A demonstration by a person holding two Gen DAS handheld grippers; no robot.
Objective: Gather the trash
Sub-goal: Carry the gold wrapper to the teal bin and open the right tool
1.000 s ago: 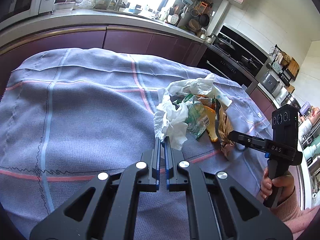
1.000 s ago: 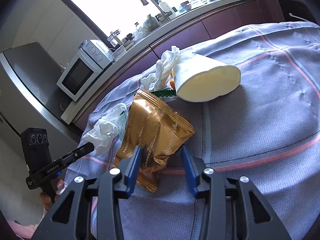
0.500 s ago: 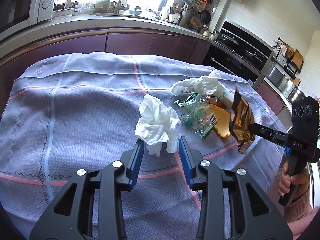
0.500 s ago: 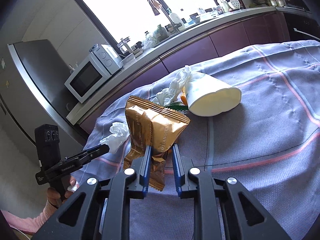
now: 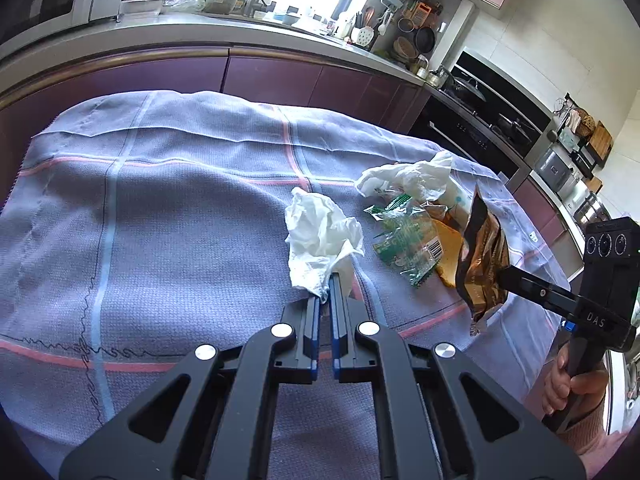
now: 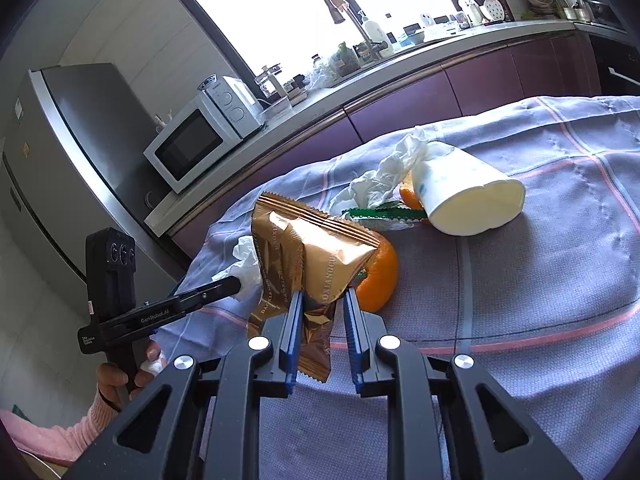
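Note:
My left gripper (image 5: pixel 325 286) is shut on the lower edge of a crumpled white tissue (image 5: pixel 320 236), which also shows in the right wrist view (image 6: pixel 246 264). My right gripper (image 6: pixel 322 300) holds a gold snack wrapper (image 6: pixel 308 264) upright above the cloth; the wrapper also shows in the left wrist view (image 5: pixel 482 264). On the cloth lie a green-printed clear wrapper (image 5: pixel 404 244), orange peel (image 6: pixel 380 276), a second white tissue (image 5: pixel 412 178) and a tipped white paper cup (image 6: pixel 464 196).
The table is covered by a grey-blue checked cloth (image 5: pixel 160 220). Behind it runs a purple kitchen counter (image 5: pixel 280 76) with a microwave (image 6: pixel 192 144); a fridge (image 6: pixel 60 152) stands at the left in the right wrist view.
My left gripper has shut on the white tissue, after being open around it. My right gripper has lifted the gold wrapper a little higher, uncovering the orange peel.

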